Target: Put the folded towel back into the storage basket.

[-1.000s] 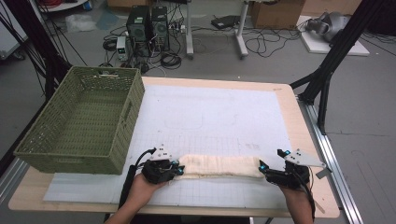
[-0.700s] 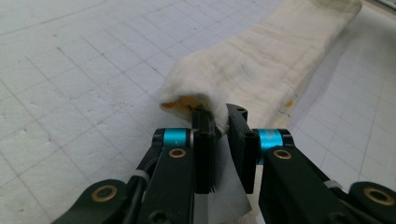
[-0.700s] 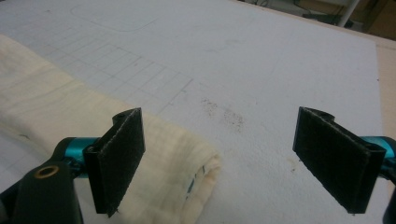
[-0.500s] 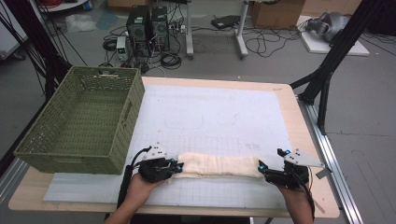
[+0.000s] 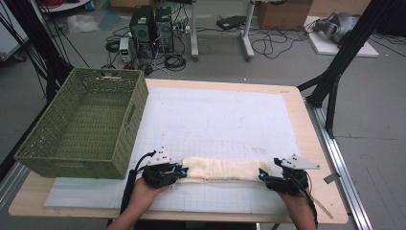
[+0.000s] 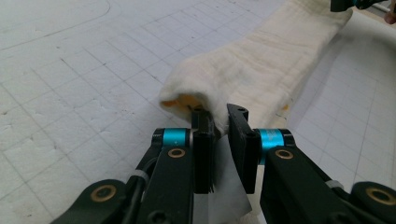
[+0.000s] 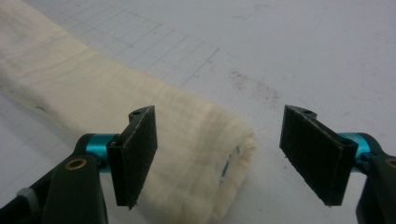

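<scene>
Two grippers: you hold one at each end of the rolled cloth (image 5: 222, 170), near the desk's (image 5: 316, 143) front edge.
Left gripper (image 6: 223, 122): your jaws are clenched on the roll's left end, pinching a fold of fabric.
Right gripper (image 7: 218, 135): your jaws stand wide and have just been closing; the roll's right end lies between them, pads not pressing.
Cloth: cream, lying parallel to the front edge.
Basket (image 5: 84, 127): green, at the desk's left edge.
</scene>
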Tool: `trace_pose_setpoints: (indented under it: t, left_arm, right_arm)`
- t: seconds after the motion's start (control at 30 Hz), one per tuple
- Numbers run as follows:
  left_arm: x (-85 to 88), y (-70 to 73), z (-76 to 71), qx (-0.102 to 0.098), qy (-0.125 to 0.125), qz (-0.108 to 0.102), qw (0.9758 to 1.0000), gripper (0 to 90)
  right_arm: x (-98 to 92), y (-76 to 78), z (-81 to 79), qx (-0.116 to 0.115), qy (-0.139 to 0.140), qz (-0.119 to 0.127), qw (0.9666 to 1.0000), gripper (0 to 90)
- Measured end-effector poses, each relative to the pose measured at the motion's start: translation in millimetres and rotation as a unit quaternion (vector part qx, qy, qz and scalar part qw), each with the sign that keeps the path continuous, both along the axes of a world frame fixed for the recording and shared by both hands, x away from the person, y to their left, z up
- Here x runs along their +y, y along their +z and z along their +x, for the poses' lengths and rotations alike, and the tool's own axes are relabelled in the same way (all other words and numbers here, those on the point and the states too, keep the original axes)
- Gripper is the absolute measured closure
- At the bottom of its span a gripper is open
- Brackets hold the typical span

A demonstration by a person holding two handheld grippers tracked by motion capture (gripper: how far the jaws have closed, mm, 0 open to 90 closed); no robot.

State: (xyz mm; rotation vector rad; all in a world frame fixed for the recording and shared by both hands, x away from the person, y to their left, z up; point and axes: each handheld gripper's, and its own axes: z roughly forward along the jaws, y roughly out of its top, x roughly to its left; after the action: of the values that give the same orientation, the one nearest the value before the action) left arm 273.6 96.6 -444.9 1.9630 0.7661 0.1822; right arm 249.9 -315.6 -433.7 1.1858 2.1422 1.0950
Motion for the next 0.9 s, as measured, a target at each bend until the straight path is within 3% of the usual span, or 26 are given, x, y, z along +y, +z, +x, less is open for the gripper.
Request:
trace_pose_setpoints:
  t: [0.13,0.17,0.27,0.4,0.57,0.67,0.9]
  left_arm:
    - [0.4,-0.2,0.1,0.001,0.001,0.002,1.0000,80.1]
    - [0.6,-0.4,0.2,0.001,0.000,0.003,1.0000,79.9]
    - [-0.5,-1.1,0.1,0.001,0.004,0.011,0.9999,80.0]
    - [-1.8,-1.7,-0.7,-0.001,0.003,0.020,0.9998,80.3]
    - [-1.4,-3.1,-0.3,0.002,0.001,0.022,0.9997,80.3]
    - [-1.3,-3.6,0.1,0.004,-0.002,0.027,0.9996,80.5]
    - [-1.3,-4.4,0.3,0.004,-0.005,0.031,0.9995,81.0]
  right_arm:
    - [0.4,-4.8,2.5,0.015,0.001,-0.014,0.9998,28.9]
    - [-1.0,-8.5,4.0,0.030,-0.005,-0.024,0.9992,32.1]
    - [-2.5,-12.2,5.6,0.047,-0.005,-0.031,0.9984,36.5]
    - [-3.5,-11.7,6.9,0.078,0.007,0.002,0.9969,56.0]
    - [-4.0,-11.8,7.3,0.089,0.011,0.017,0.9958,64.4]
    - [-2.6,-10.9,8.0,0.099,0.027,0.023,0.9945,77.3]
    - [-3.0,-10.5,8.6,0.097,0.034,0.022,0.9944,78.6]
